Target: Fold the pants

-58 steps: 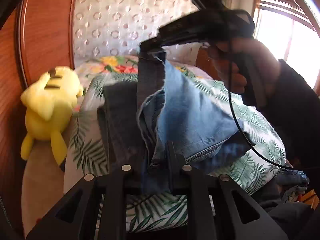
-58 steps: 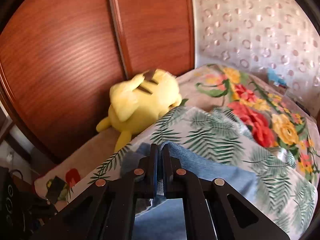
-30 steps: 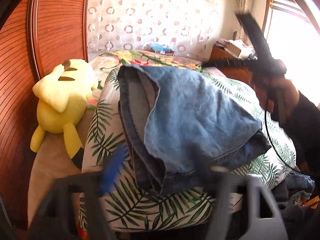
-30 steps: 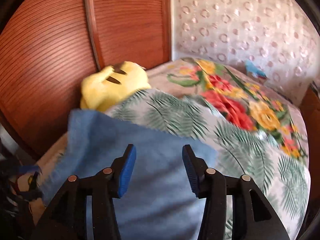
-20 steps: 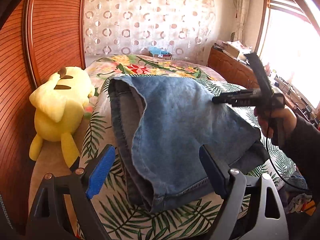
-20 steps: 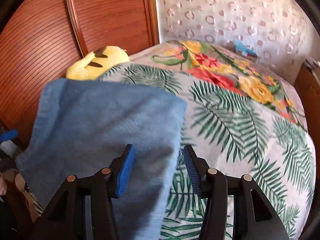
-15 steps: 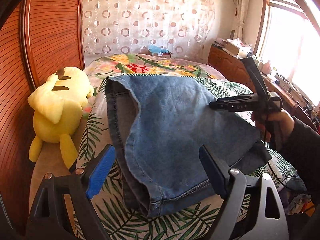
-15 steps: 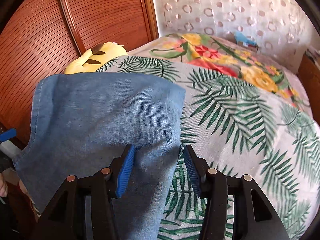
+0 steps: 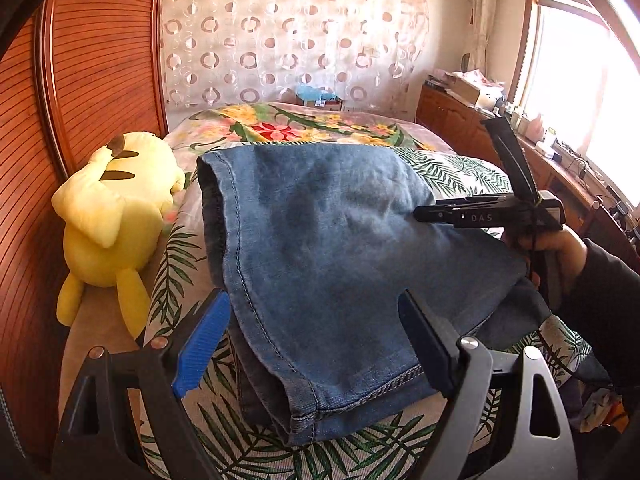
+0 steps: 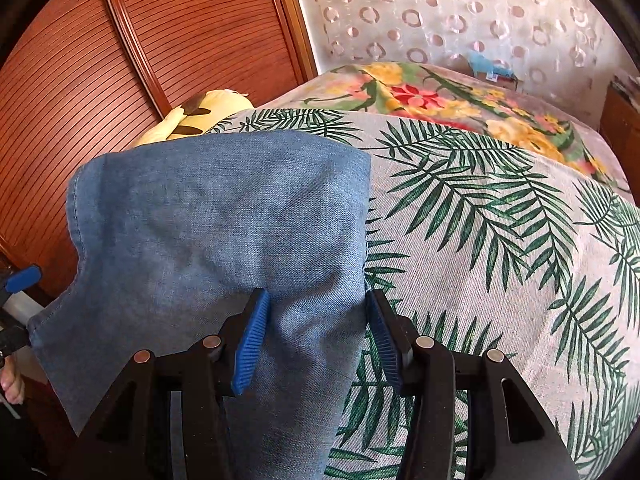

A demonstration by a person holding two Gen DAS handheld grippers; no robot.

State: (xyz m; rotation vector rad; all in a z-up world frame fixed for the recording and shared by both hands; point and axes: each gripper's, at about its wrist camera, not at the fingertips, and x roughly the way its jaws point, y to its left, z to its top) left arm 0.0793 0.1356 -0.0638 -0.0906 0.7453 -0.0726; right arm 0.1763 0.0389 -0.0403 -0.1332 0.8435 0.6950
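Note:
The blue denim pants (image 9: 328, 256) lie folded in a thick stack on the palm-leaf bedspread (image 9: 460, 172), hem edge toward the left wrist camera. My left gripper (image 9: 316, 344) is open and empty, its jaws spread just above the near edge of the stack. My right gripper (image 10: 316, 332) is open and empty, low over the pants' (image 10: 224, 232) right edge; it also shows in the left wrist view (image 9: 424, 213), hovering over the stack's right side.
A yellow plush toy (image 9: 116, 212) lies left of the pants against the wooden headboard (image 9: 92, 68). A floral blanket (image 9: 296, 128) covers the far bed. A wooden dresser (image 9: 460, 120) with clutter stands at right under the window.
Both grippers were shut on the lifted pants; they laid the fold down on the bed, opened and let go. Since then they have stayed open just over the stack.

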